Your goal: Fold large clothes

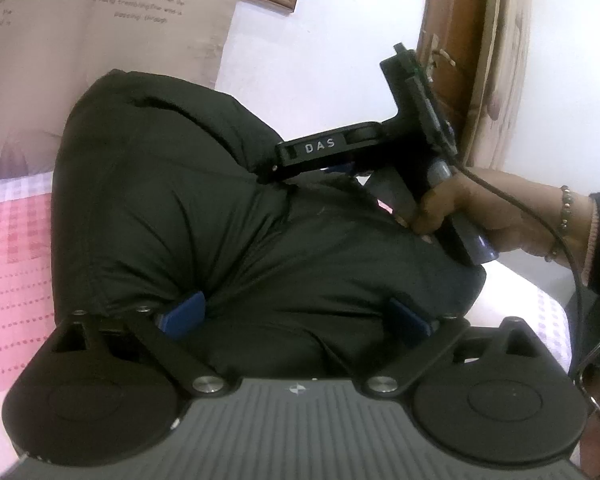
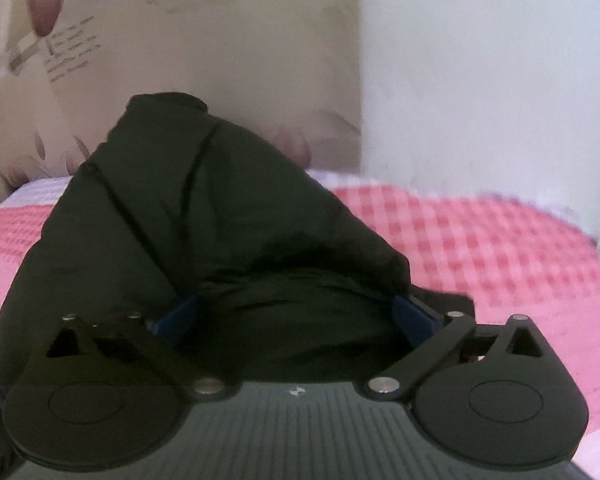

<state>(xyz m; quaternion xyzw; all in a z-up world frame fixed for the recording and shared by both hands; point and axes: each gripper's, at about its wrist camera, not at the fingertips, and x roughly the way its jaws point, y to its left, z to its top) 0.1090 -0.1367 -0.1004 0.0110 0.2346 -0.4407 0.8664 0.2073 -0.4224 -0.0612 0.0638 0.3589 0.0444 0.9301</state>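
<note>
With the black jacket [image 1: 228, 216] bundled on the pink bed [image 2: 480, 240], both the left gripper [image 1: 296, 316] and right gripper [image 2: 296, 316] stand spread, apparently between folds, needing a fresh grip next.

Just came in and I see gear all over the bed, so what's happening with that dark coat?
A person is folding a black padded jacket on a bed with a pink checked bedspread, using hand-held tongs in each hand. The left tongs sit at the near edge of the bundled jacket with their blue pads spread wide, fabric bulging between them. The right tongs are likewise wide open over the jacket. Neither pair appears clamped, so the jacket looks released in a rough, puffy heap.
</note>
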